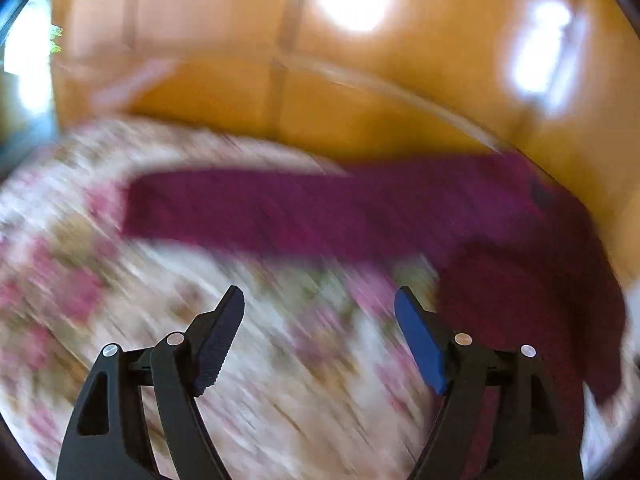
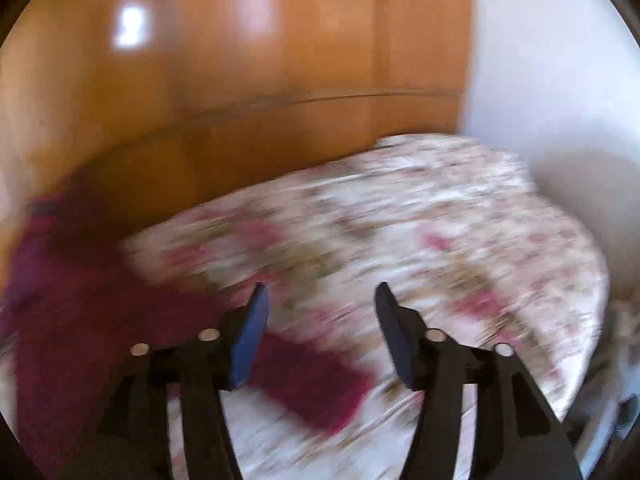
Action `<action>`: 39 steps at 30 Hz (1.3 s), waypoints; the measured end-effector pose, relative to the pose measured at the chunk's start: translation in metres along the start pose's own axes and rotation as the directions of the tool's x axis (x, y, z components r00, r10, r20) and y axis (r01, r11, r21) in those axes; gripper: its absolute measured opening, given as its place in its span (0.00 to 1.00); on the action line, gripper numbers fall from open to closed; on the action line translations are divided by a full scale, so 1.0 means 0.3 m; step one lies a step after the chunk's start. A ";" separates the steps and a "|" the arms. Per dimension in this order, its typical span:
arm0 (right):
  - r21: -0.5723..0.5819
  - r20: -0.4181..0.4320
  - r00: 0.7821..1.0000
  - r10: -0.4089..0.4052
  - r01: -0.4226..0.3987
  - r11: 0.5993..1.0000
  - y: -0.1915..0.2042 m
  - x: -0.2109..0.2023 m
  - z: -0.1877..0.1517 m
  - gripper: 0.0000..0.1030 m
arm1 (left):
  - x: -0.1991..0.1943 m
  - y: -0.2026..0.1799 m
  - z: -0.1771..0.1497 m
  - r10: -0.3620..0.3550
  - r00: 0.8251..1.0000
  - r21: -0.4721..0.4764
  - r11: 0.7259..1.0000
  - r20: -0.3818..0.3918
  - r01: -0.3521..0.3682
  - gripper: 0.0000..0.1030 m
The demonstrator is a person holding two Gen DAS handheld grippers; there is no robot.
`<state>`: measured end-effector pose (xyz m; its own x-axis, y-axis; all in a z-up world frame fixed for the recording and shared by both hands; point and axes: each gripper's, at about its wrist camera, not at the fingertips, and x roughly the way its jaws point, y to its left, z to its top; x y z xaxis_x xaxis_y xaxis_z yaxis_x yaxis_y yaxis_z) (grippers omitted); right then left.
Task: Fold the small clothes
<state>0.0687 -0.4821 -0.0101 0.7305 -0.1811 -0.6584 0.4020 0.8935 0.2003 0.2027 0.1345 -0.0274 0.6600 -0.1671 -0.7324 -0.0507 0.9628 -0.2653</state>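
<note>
Left gripper [image 1: 319, 300]: fingers spread wide, nothing between them.
Garment [image 1: 360, 216]: maroon, lying on floral bedspread [image 1: 100, 288], beyond and right of left gripper.
Right gripper [image 2: 321, 298]: fingers apart, empty; garment [image 2: 100, 320] at its left.
Wardrobe [image 2: 240, 80]: wooden, behind bed.
Frames: motion-blurred.

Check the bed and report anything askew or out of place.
The maroon garment lies unfolded on the floral bedspread, its far end apparently hanging past the bed edge toward the wooden wardrobe. Blur hides finer detail. Both tools are open and empty.

Left gripper [image 1: 319, 300] and right gripper [image 2: 321, 298] — jaws spread, holding nothing.
</note>
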 end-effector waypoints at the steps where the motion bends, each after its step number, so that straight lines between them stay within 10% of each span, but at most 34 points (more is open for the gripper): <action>1: 0.003 -0.046 0.995 0.092 -0.092 0.996 0.027 -0.011 -0.039 0.65 | 0.001 -0.021 -0.065 -0.072 0.996 0.002 0.997 -0.044 0.072 0.74; 4: 0.040 -0.239 0.923 0.302 -0.302 0.953 0.127 0.010 -0.207 0.66 | 0.013 -0.057 -0.195 -0.216 0.966 -0.036 0.976 -0.144 0.213 0.74; 9: 0.110 -0.420 0.823 0.382 -0.372 0.922 0.231 0.106 -0.424 0.61 | 0.034 -0.123 -0.360 -0.347 0.908 -0.119 0.937 -0.235 0.328 0.74; 16: 0.075 -0.375 0.846 0.378 -0.379 0.922 0.281 0.087 -0.416 0.18 | 0.045 -0.198 -0.396 -0.347 0.906 -0.086 0.938 -0.244 0.336 0.17; 27: -0.125 -0.284 0.900 0.329 -0.375 0.919 0.211 -0.181 -0.393 0.13 | -0.277 -0.130 -0.465 -0.346 0.924 0.038 0.934 -0.160 0.356 0.14; 39: -0.124 -0.459 0.838 0.294 -0.389 0.913 0.087 -0.318 -0.699 0.12 | -0.421 -0.046 -0.757 -0.268 0.926 0.022 0.959 -0.267 0.284 0.16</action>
<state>-0.1064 -0.3554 -0.0940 0.4772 0.2999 -0.8261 0.0147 0.9371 0.3487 -0.0503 0.0941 -0.0736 0.4242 -0.4691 -0.7746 0.1551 0.8804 -0.4482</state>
